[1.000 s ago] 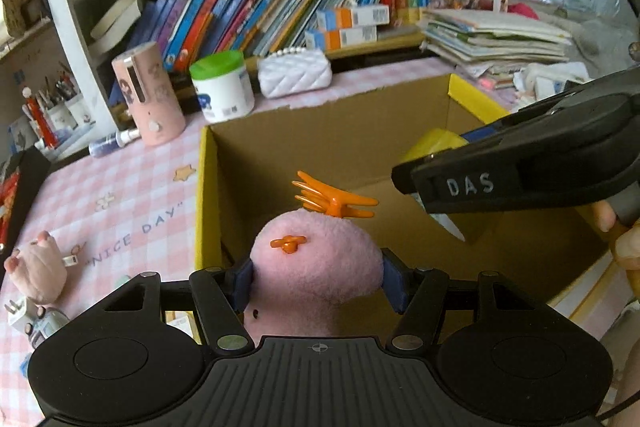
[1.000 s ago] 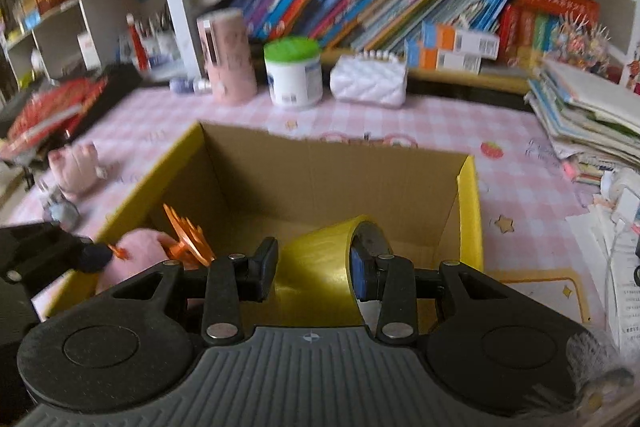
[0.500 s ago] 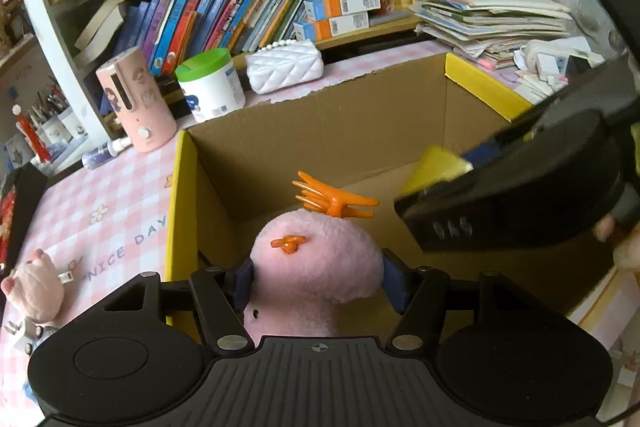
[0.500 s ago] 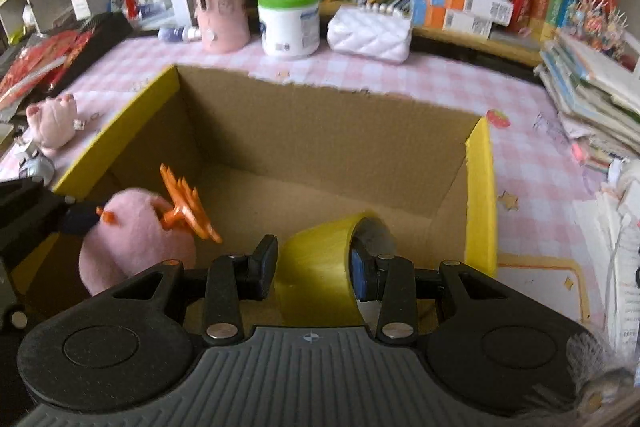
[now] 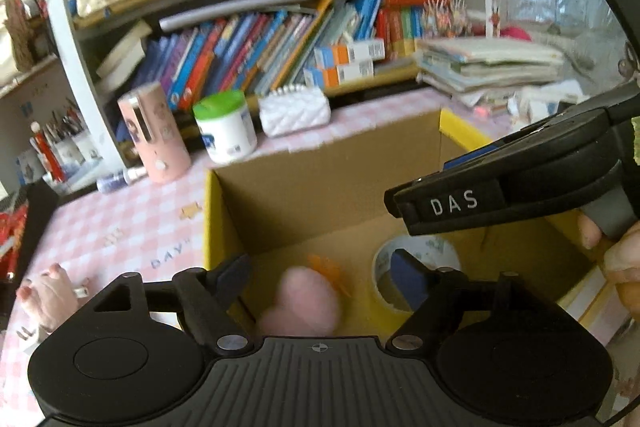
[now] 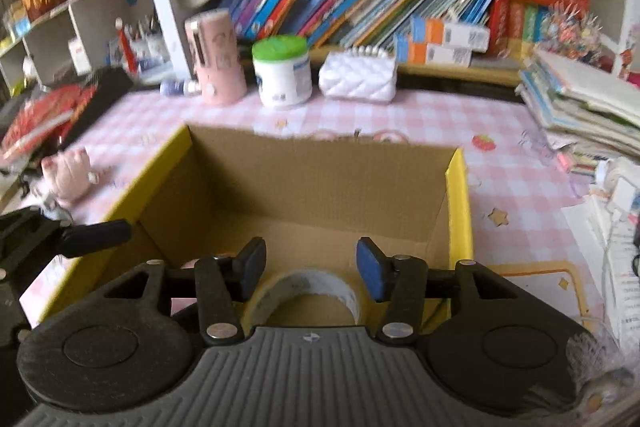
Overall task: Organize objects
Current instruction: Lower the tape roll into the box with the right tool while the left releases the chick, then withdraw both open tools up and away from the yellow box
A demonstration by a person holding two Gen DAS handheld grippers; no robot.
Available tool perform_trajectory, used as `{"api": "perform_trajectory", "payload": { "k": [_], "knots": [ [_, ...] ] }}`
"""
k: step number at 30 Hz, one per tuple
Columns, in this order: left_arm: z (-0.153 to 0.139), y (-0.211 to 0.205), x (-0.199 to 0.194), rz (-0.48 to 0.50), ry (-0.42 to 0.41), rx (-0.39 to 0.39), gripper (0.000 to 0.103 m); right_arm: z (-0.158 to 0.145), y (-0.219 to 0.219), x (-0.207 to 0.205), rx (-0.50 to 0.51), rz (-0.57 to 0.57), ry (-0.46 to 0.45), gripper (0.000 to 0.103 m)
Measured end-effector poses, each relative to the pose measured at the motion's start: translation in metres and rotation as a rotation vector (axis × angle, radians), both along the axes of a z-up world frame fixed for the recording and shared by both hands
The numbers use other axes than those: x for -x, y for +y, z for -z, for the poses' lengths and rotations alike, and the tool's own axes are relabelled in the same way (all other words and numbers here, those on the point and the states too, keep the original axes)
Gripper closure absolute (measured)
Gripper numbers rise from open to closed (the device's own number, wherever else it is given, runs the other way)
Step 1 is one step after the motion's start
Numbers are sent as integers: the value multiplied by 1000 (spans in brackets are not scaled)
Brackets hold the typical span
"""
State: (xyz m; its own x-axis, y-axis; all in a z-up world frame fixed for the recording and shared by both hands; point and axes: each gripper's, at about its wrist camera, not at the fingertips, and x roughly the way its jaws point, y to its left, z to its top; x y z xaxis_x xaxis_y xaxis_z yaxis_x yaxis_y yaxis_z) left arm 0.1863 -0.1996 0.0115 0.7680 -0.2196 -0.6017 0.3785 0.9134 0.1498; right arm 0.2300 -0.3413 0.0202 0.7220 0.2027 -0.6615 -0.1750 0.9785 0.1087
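A pink plush ball (image 5: 304,303) with an orange clip (image 5: 326,267) lies blurred on the floor of the yellow-edged cardboard box (image 5: 320,187). My left gripper (image 5: 320,267) hovers above it, jaws opening, pads clear of the plush. A yellow tape roll (image 5: 436,249) rests on the box floor to the right. In the right wrist view the tape roll (image 6: 308,283) sits below my right gripper (image 6: 310,259), whose jaws are opening with the pads off the roll. The right gripper's body (image 5: 500,195) reaches in over the box (image 6: 320,171) from the right.
Behind the box on the pink checked cloth stand a pink cylinder (image 6: 218,59), a green-lidded white jar (image 6: 282,71) and a white quilted purse (image 6: 358,77). A pink pig toy (image 6: 68,173) lies at the left. Stacked books (image 6: 580,107) sit at the right, below the bookshelf.
Both grippers have opened. The left let go of the pink plush and the right let go of the yellow tape roll; both things now lie lower, on the box floor.
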Motion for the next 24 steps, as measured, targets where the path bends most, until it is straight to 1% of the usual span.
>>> {"api": "perform_trajectory", "payload": {
  "k": [5,9,11,13,16,17,19,21,24],
  "knots": [
    [-20,18,19,0,-52,47,22,-20,3,25,-17,64,-78,50],
    [-29,36,37,-16,-76,84,18,-29,5,50,-19,133,-120,48],
    [-32,48,47,-23,-83,101,18,-33,7,64,-12,177,-139,45],
    [-33,59,56,-29,-85,116,18,-37,8,80,-6,231,-164,37],
    [-32,77,70,-45,-80,138,17,-39,12,104,12,302,-197,33],
    [-31,83,73,-50,-76,141,16,-40,16,112,22,322,-203,33],
    [-26,94,82,-60,-65,143,12,-38,23,126,39,359,-209,28],
    [-21,105,92,-70,-55,141,11,-33,32,141,54,394,-205,26],
    [-12,121,104,-85,-19,139,10,-20,47,157,68,425,-161,26]
  ]
}}
